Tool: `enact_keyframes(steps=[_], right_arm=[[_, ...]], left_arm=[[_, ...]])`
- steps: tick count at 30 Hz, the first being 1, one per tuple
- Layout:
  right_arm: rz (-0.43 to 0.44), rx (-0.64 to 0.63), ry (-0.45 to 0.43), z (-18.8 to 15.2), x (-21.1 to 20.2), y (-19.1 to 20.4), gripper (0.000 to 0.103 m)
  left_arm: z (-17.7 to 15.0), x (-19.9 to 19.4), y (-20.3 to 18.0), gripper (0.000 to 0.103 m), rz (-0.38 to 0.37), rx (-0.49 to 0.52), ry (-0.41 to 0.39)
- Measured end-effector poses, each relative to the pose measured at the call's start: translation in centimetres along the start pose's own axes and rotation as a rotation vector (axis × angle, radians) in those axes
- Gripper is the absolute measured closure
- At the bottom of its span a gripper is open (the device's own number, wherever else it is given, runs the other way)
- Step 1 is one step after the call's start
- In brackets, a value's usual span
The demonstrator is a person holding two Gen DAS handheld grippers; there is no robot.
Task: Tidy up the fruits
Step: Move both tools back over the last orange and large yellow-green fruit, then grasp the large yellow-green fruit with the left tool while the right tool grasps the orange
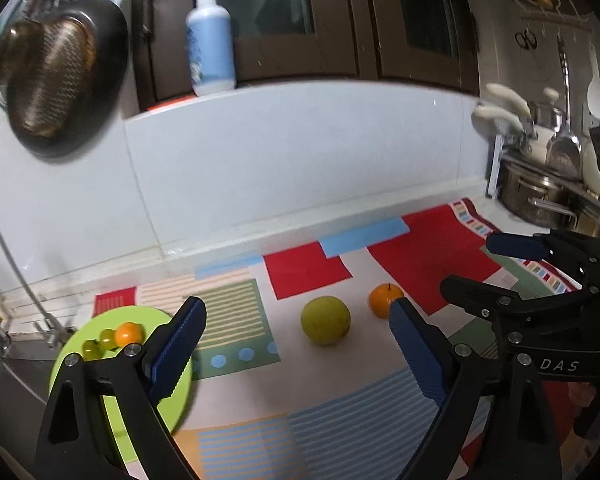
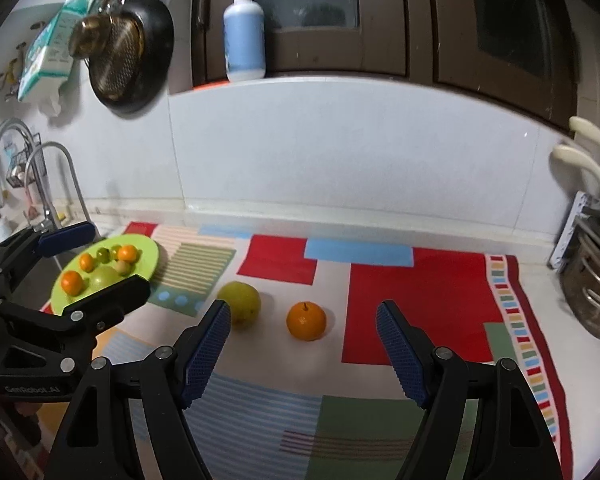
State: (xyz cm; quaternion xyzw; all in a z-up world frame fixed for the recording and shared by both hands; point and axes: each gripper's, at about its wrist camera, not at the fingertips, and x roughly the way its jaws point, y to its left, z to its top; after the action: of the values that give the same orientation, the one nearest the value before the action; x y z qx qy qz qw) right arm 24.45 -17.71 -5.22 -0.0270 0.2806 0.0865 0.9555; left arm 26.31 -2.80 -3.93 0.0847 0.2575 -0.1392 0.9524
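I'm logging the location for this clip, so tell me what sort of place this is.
Most likely a home kitchen counter. A curved faucet stands at the left, a dark pan hangs on the tiled wall, and steel pots sit at the right. Fruit lies on a patterned mat.

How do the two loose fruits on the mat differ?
The green fruit is yellow-green and larger; the orange is orange, smaller, with a dark stem on top. The green fruit lies nearer the plate. Both are round, rest on the mat, ungripped.
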Motion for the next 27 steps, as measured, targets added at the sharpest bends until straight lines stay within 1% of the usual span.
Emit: enact_keyframes(steps=[7,10,12,13,16,18,22,24,27], right_arm=[[0.016,-0.027,0.06,-0.8,3.9,-0.7,0.028],[0.027,-0.033,0.089,-1.3,5.6,-1.1,0.029],[0.045,-0.041,0.106,-1.4,6.6,-1.2,0.031],[0.052,-0.048,0.122,-1.6,7.3,-1.2,0.032],[0.066,-0.055,0.157,-1.9,8.9,-1.4,0.033],[0.075,-0.056,0.171,-2.0,9.7,-1.5,0.034],[0.1,-0.046,0.197,-2.1,11.2,-1.8,0.039],[0.118,-0.032,0.219,-2.1,11.9,-2.0,0.043],[0.146,-0.014,0.24,-1.9,12.4,-2.2,0.049]], left_arm=[[-0.7,4.4,-0.5,0.016,-0.045,0.055,0.071],[-1.2,6.2,-0.7,0.017,-0.084,0.077,0.107],[-1.5,7.2,-0.8,0.022,-0.114,0.08,0.132],[-1.7,7.9,-0.8,0.023,-0.126,0.08,0.151],[-2.0,9.4,-0.7,0.023,-0.135,0.078,0.187],[-2.1,10.1,-0.6,0.026,-0.144,0.071,0.204],[-2.2,11.4,-0.4,0.03,-0.159,0.053,0.236],[-2.2,11.9,-0.3,0.031,-0.166,0.038,0.247],[-2.0,12.3,-0.2,0.034,-0.174,0.026,0.255]])
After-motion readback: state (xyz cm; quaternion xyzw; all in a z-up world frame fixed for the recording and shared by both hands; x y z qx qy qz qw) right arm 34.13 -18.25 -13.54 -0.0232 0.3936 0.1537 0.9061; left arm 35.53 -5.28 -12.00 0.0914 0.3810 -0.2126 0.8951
